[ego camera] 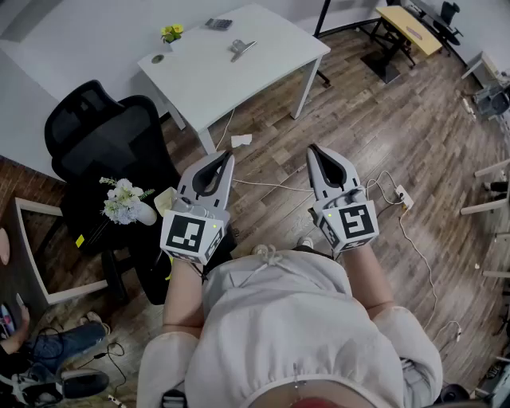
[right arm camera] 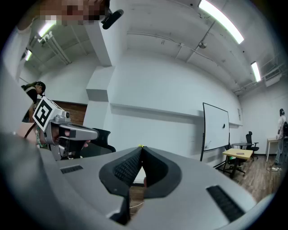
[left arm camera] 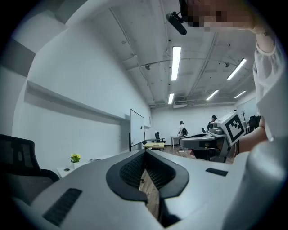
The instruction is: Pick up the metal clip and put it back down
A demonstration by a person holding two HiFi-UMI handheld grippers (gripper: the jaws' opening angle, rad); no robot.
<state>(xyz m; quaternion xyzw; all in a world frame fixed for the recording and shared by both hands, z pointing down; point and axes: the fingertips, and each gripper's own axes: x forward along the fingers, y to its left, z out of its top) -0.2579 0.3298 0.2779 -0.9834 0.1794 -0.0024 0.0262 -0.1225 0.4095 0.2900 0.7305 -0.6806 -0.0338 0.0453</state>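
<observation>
The metal clip (ego camera: 241, 49) lies on the white table (ego camera: 263, 56) across the room, far from both grippers. In the head view my left gripper (ego camera: 229, 155) and right gripper (ego camera: 312, 148) are held side by side close to the person's body, pointing toward that table. Both are shut with their tips touching and nothing between them. The left gripper view shows its own jaws (left arm camera: 145, 152) closed against the room, with the right gripper (left arm camera: 211, 139) off to the side. The right gripper view shows its closed jaws (right arm camera: 141, 147). The clip is not seen in either gripper view.
On the table stand a small pot of yellow flowers (ego camera: 170, 33), a dark flat device (ego camera: 218, 24) and a small round thing (ego camera: 158, 58). A black office chair (ego camera: 111, 135) and white flowers (ego camera: 123, 199) are at the left. Cables and a power strip (ego camera: 398, 194) lie on the wooden floor.
</observation>
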